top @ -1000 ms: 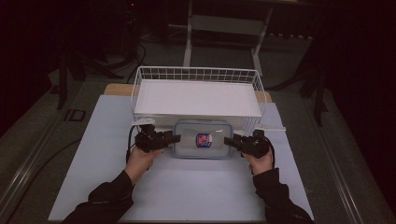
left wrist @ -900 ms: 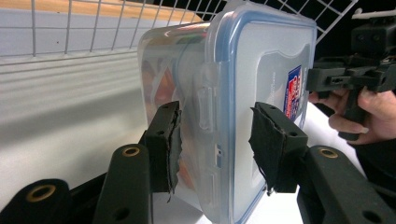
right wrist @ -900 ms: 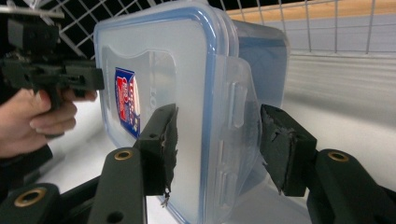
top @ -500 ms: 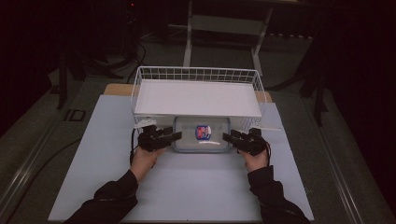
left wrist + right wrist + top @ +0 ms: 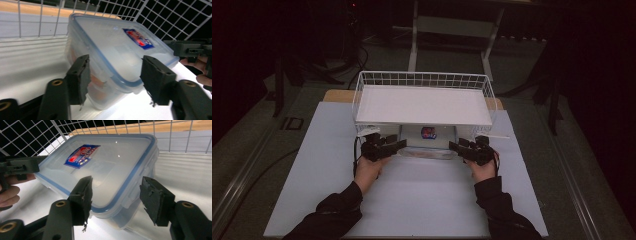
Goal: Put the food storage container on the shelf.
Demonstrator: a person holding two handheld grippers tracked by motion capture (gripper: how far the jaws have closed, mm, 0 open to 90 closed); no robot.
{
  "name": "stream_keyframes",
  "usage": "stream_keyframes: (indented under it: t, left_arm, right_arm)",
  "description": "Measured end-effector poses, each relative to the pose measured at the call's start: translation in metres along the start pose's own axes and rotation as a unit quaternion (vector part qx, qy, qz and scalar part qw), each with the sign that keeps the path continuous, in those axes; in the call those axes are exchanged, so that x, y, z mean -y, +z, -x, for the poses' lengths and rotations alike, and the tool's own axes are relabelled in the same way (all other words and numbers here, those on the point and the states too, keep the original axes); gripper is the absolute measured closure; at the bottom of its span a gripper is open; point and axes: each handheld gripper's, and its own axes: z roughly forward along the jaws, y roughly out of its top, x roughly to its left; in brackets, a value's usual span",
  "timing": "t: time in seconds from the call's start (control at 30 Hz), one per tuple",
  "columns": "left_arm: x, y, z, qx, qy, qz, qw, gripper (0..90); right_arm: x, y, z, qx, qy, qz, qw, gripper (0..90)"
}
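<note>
One clear plastic container (image 5: 426,142) with a blue-edged lid and a red and blue label lies on the desk (image 5: 422,200), pushed partly under the white wire shelf (image 5: 423,102); its far end sits beneath the shelf, its near edge projects toward the person. In the left gripper view the container (image 5: 112,55) rests on the white surface with wire mesh behind and beside it, and something orange shows dimly through its wall. In the right gripper view the container (image 5: 105,167) lies the same way, lid up.

At the container's left near corner stands the left gripper (image 5: 398,145). Its jaws have just been opening; in its own view the left gripper (image 5: 113,82) straddles the corner, the pads standing clear of the plastic, so it is released.

At the container's right near corner stands the right gripper (image 5: 453,146). Its jaws have likewise just been opening; the right gripper (image 5: 115,197) brackets the corner with a gap on each side, released.

Both hands sit just in front of the container, sleeves running back from it.
</note>
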Motion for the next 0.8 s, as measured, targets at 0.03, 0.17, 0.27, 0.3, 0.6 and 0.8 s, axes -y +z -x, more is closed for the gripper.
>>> stream_keyframes:
  t: [0.03, 0.17, 0.27, 0.3, 0.6, 0.8]
  left_arm:
    - [0.0, -0.002, 0.002, 0.0, 0.007, -0.001, 1.0, 38.7]
    - [0.002, -0.011, 0.01, 0.011, 0.018, -0.007, 0.9998, 30.0]
    - [0.005, -0.018, 0.016, 0.02, 0.044, -0.018, 0.9987, 25.4]
    - [0.007, -0.023, 0.02, 0.027, 0.052, -0.021, 0.9981, 22.9]
    - [0.019, -0.04, 0.037, 0.05, 0.07, -0.073, 0.9936, 0.0]
    - [0.025, -0.057, 0.041, 0.054, 0.088, -0.058, 0.9929, 0.0]
  right_arm:
    - [0.0, -0.004, -0.003, 0.003, -0.013, 0.008, 0.9999, 39.6]
    - [0.0, -0.012, -0.014, 0.013, -0.038, 0.013, 0.9991, 38.7]
    - [0.001, -0.017, -0.021, 0.014, -0.048, 0.017, 0.9986, 38.8]
    - [0.002, -0.02, -0.029, 0.014, -0.061, 0.021, 0.9978, 38.9]
    - [0.011, -0.019, -0.052, -0.014, -0.072, 0.006, 0.9973, 54.4]
    - [0.02, -0.004, -0.059, -0.031, -0.095, -0.042, 0.9942, 82.0]
